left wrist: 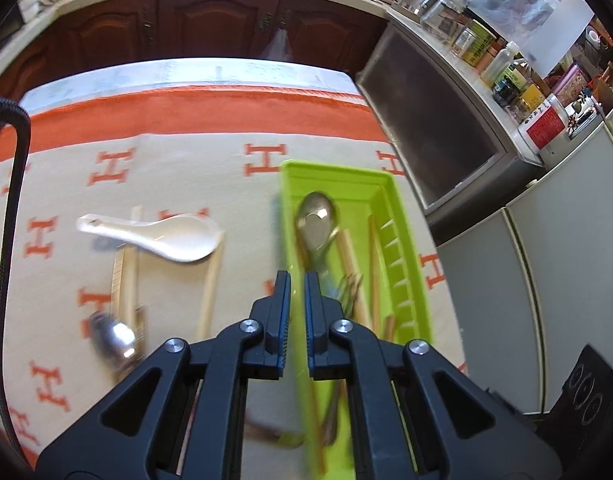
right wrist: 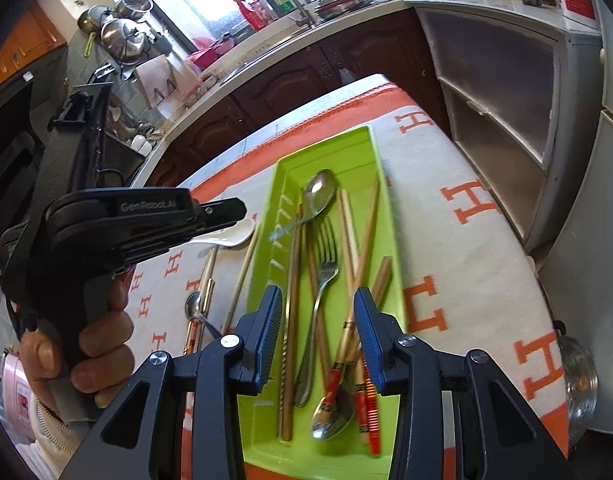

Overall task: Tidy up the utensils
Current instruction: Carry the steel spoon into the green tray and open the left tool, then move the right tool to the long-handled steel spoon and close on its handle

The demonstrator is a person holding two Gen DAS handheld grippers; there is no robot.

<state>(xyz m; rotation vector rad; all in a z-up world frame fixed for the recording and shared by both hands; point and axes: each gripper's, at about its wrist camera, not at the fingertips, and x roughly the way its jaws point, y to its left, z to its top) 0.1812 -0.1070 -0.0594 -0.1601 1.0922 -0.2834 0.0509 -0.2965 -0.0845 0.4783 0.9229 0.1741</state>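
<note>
With the green tray [right wrist: 358, 148] already holding forks, spoons and chopsticks, the closed, empty left hand-held gripper [left wrist: 297, 280] hovers by its edge and the half-open right hand-held gripper [right wrist: 318, 300] holds nothing, so next probably comes the white spoon [left wrist: 166, 236] on the tabletop [left wrist: 210, 160].

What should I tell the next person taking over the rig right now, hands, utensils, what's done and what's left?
Left gripper: shut, holding nothing, above the green tray's near-left edge.
Right gripper: part open, empty, hanging over the tray.
Done: two metal spoons, a fork and several chopsticks lie in the tray.
Left: on the cloth beside the tray, the white ceramic spoon, a steel spoon and a few chopsticks. The ceramic spoon rests across the chopsticks, so it probably goes first.
</note>
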